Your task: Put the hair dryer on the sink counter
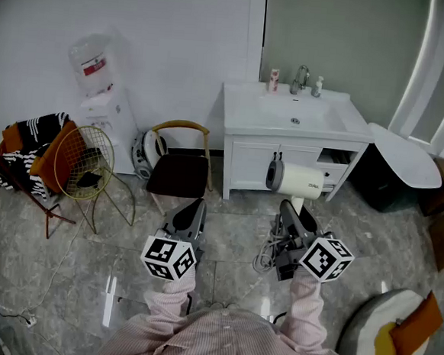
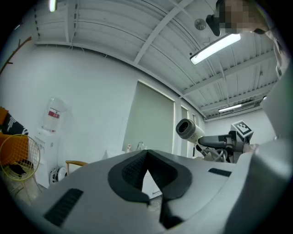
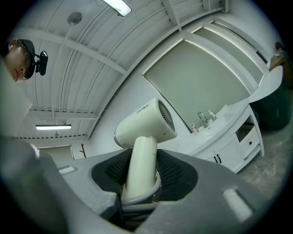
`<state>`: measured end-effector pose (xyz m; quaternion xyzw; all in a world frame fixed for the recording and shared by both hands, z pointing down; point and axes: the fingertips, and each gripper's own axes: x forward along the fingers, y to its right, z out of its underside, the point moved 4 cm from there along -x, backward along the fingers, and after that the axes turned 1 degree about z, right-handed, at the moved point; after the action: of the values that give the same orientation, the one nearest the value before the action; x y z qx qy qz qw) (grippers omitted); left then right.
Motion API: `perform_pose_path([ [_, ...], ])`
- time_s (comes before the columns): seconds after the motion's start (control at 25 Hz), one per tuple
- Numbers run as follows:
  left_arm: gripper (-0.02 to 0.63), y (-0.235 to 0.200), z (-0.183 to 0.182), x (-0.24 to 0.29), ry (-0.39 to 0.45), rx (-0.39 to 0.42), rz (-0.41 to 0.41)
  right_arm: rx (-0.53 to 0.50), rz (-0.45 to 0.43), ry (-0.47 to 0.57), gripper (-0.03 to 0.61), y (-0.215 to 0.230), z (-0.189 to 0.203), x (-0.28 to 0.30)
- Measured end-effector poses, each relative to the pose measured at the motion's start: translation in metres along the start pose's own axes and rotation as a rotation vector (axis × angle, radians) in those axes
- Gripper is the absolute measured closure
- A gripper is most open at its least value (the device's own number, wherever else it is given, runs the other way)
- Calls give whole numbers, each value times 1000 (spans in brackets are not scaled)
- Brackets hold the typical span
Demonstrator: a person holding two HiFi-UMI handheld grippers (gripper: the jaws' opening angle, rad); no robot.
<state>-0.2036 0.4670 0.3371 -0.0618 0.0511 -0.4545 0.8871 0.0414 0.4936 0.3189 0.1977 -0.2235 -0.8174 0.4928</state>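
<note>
The right tool clamps the dryer by its handle, in the air just near of the counter, the left tool closed and empty; the top-heavy head could swivel in the pads, or the dangling cord snag the open drawer

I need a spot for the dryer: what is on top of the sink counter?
Along the back of the sink counter stand a pink bottle, the faucet and a small bottle. Nothing covers the top.

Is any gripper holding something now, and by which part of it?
The right gripper holds the hair dryer by its handle; the left gripper holds nothing.
</note>
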Motion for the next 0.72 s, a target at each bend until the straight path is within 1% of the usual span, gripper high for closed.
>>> perform_pose_path([
  [0.12,616,2,-2,2,7,4,-2,-15,-19,6,408,1,-5,0],
  [0.36,616,6,-3,10,10,6,-7,-6,-16,0,407,11,-8,-1],
  [0.72,617,10,9,30,-6,5,-11,7,-23,4,407,32,-12,5],
])
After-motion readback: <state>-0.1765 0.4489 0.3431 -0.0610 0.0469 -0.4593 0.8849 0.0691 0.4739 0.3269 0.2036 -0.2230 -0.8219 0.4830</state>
